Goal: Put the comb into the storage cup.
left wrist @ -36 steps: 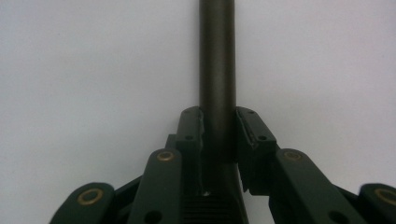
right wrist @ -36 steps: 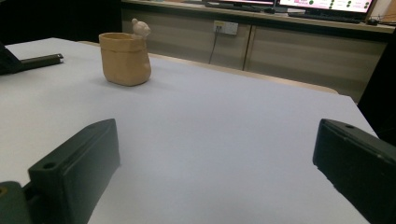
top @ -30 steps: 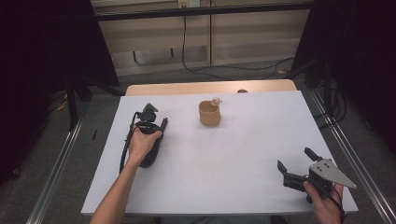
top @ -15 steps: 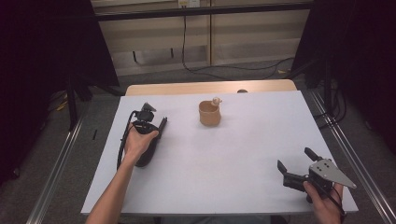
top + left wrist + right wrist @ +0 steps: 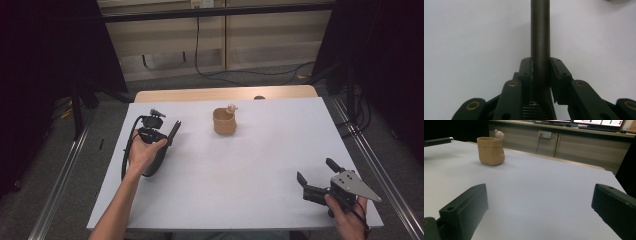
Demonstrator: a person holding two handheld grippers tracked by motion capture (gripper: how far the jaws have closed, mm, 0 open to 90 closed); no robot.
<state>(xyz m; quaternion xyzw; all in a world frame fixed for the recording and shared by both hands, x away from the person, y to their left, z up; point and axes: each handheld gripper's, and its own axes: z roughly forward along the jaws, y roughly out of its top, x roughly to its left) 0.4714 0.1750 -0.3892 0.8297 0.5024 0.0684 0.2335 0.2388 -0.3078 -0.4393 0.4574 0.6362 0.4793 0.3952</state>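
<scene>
High view, left gripper (image 5: 173, 131): pressed together on a dark rod (image 5: 174, 131), pinched at one end so its length juts toward the cup (image 5: 224, 121).
Rod: carried above the white table (image 5: 240, 170), seemingly for dropping into the cup.
Cup: upright, well apart, a small figure on its rim.
Right gripper (image 5: 315, 176): spread, nothing held, parked near the table's corner.
</scene>
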